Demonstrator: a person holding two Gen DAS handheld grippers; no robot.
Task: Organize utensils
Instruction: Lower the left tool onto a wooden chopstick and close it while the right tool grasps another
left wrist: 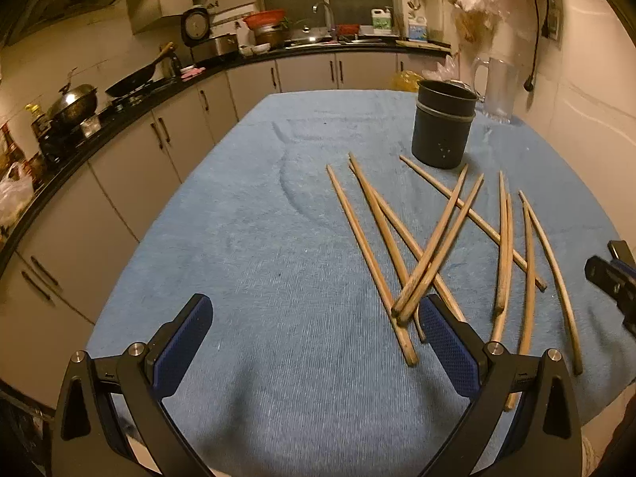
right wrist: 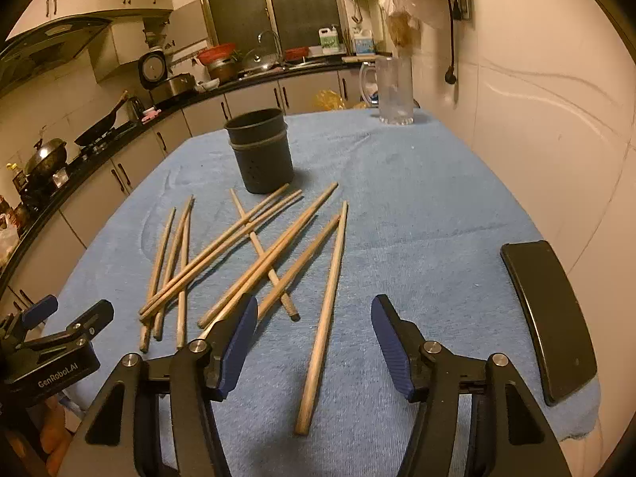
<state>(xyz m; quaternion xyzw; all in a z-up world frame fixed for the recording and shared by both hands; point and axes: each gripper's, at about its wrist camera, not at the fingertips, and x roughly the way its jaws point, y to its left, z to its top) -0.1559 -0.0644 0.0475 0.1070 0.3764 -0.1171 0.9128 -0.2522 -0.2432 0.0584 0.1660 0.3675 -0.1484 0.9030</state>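
Several wooden chopsticks (left wrist: 421,246) lie scattered and crossed on the blue towel (left wrist: 278,218); they also show in the right wrist view (right wrist: 254,254). A dark round utensil holder (left wrist: 443,125) stands upright behind them, also in the right wrist view (right wrist: 260,151). My left gripper (left wrist: 314,318) is open and empty, low over the towel left of the pile. My right gripper (right wrist: 314,318) is open and empty, with one chopstick (right wrist: 324,318) lying between its fingers below. The left gripper shows at the right wrist view's left edge (right wrist: 59,326); the right gripper's fingers (left wrist: 612,274) show at the left wrist view's right edge.
A clear glass pitcher (right wrist: 393,91) stands at the towel's far end by the wall. A black phone (right wrist: 548,322) lies on the towel's right edge. Kitchen counter with pans and cabinets (left wrist: 119,91) runs along the left.
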